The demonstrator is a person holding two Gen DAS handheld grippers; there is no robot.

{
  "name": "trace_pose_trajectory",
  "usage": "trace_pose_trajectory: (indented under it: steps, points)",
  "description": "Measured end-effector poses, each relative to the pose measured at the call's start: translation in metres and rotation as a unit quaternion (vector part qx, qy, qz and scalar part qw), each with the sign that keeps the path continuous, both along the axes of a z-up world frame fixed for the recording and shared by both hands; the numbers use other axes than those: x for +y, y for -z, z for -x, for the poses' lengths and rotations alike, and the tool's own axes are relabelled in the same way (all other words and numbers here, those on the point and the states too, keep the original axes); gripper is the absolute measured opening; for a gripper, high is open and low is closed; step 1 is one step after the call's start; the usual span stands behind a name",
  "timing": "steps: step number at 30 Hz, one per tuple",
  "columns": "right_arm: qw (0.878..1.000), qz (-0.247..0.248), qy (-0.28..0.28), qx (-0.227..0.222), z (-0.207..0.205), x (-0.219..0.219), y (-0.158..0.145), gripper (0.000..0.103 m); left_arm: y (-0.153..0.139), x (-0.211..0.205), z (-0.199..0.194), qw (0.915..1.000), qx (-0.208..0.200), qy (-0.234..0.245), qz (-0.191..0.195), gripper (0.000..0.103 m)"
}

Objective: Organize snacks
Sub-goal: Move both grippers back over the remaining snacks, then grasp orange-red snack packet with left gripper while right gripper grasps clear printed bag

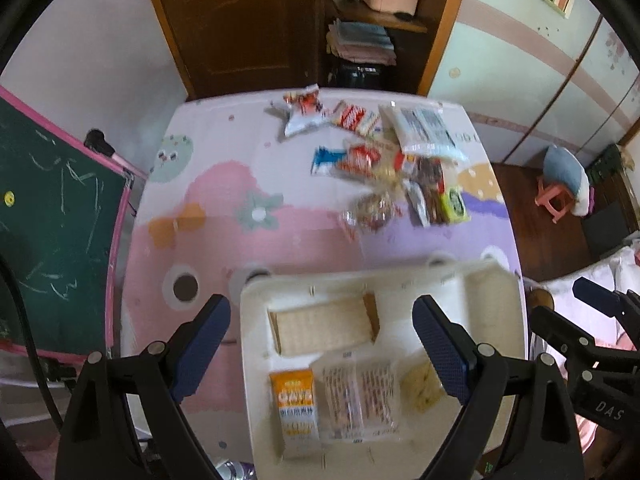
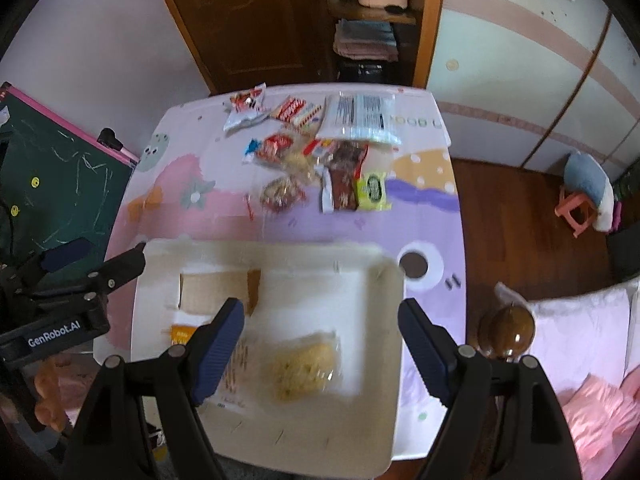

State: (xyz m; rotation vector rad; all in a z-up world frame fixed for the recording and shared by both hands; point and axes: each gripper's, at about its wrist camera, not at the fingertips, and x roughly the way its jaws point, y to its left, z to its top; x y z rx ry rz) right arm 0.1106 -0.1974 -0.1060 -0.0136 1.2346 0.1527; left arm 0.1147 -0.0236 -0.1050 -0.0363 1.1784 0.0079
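I have both tools poised over the white tray point(image 1: 496, 320), pointing steeply down, and I read this as the gap between two picks: some snacks are in, most are not.

At my nine o'clock a green chalkboard point(image 1: 60, 240) leans off the table's edge. The left gripper point(image 1: 320, 344) stands wide open with nothing between its blue pads; one pad is over the patterned tablecloth point(image 1: 208, 200), the other over the tray. Inside the tray lie a tan cracker pack point(image 1: 324, 328) toward twelve o'clock, and nearer me an orange packet point(image 1: 296, 404), a clear red-printed packet point(image 1: 360, 396) touching it, and a yellowish bag point(image 2: 304, 364) at three o'clock of those. The right gripper point(image 2: 320, 354) is likewise wide open and empty, hovering above that yellowish bag.

The loose snack pile point(image 2: 316, 148) sits at twelve o'clock, well beyond the tray's far rim, packets overlapping: a white barcode pouch, red wrappers, a green packet at its three o'clock side.

My judgement: the next move is a reach forward to the pile's near edge, picking one packet that lies clear of its neighbours, since the crinkly overlapping wrappers could drag a second along.
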Motion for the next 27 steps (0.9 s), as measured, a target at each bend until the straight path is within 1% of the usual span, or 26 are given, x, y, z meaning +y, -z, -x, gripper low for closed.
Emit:
trace_pose_trajectory:
  steps: [5,10,14,15,16,18,21,24,25,27]
  points:
    - [0.999,-0.011,-0.016,-0.031,-0.034,-0.009,-0.022,0.08,-0.023,-0.007,-0.025,0.9996,-0.027,-0.001,-0.012,0.092]
    - [0.997,-0.021,-0.023,-0.064,-0.069,-0.018,-0.047,0.08,-0.05,-0.019,-0.053,0.9978,-0.064,0.002,-0.02,0.092]
    - [0.996,-0.024,-0.018,-0.089,-0.105,-0.03,-0.061,0.08,-0.061,-0.028,-0.076,0.9964,-0.081,0.004,-0.026,0.092]
    - [0.995,-0.026,-0.016,-0.092,-0.113,-0.033,-0.063,0.082,-0.062,-0.03,-0.083,0.9962,-0.083,0.005,-0.026,0.092]
    - [0.995,-0.03,-0.014,-0.094,-0.127,-0.037,-0.063,0.087,-0.062,-0.033,-0.092,0.9962,-0.084,0.006,-0.024,0.092]
    - [0.995,-0.035,-0.01,-0.096,-0.144,-0.042,-0.061,0.094,-0.058,-0.036,-0.11,0.9965,-0.08,0.004,-0.023,0.092]
    - [0.996,-0.036,0.0,-0.087,-0.179,-0.049,-0.045,0.095,-0.045,-0.038,-0.133,0.9972,-0.072,-0.008,-0.019,0.092]
    - [0.997,-0.042,0.006,-0.069,-0.207,-0.051,-0.022,0.098,-0.02,-0.038,-0.162,0.9983,-0.051,-0.027,-0.008,0.092]
    - [0.997,-0.046,0.008,-0.056,-0.221,-0.051,-0.008,0.1,-0.011,-0.037,-0.168,0.9984,-0.047,-0.032,-0.005,0.092]
    - [0.998,-0.053,0.014,-0.035,-0.236,-0.052,0.014,0.101,0.012,-0.036,-0.183,0.9982,-0.034,-0.049,-0.004,0.092]
